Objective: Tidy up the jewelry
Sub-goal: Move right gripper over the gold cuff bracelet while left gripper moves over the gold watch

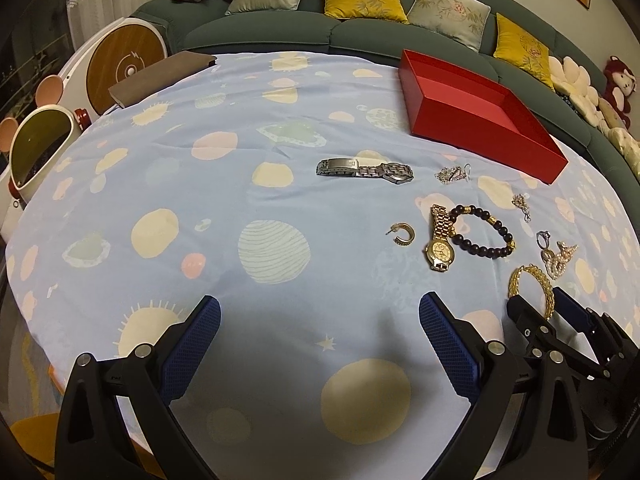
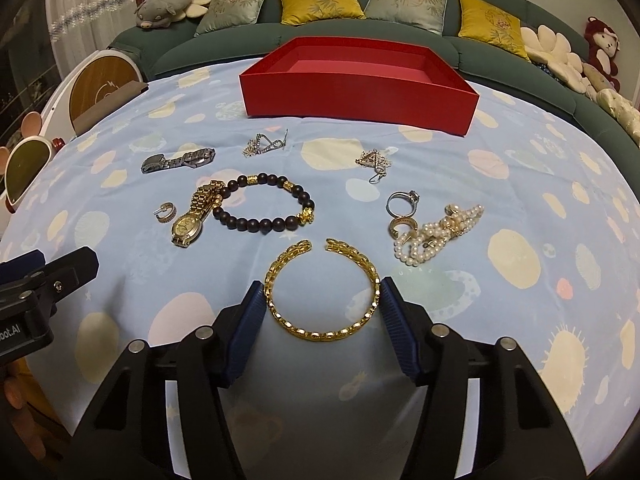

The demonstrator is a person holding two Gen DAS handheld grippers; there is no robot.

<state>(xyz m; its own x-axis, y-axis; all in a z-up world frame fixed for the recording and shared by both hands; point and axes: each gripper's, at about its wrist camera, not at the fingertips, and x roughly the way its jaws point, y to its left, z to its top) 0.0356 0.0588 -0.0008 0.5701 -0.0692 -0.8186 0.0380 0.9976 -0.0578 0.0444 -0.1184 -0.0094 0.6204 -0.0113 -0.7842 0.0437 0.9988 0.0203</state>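
While the gold bangle (image 2: 322, 292) lies flat on the blue patterned tablecloth (image 2: 520, 168), on the near side of the red box (image 2: 360, 92) and well apart from it, the right gripper (image 2: 322, 304) straddles it with one pad at each flank of the ring. The pads look to be just meeting the links, though a firm clamp cannot be confirmed, so I read the jaws as part-way apart around the bangle rather than locked on it. It appears to be a stiff open cuff of small metal links, light but smooth, so it will likely slide or pivot if pinched off-centre; its open ends point toward the red box and could spring inward under a hard squeeze. The safest hold seems to be across its widest part, low against the cloth, where both pads bear evenly. Nearer the red box than the bangle lie the black bead bracelet (image 2: 266, 206) and the pearl cluster (image 2: 438, 232), loose and easy to snag. The left gripper (image 1: 320, 344) hangs apart and empty over bare cloth, farther from the red box.
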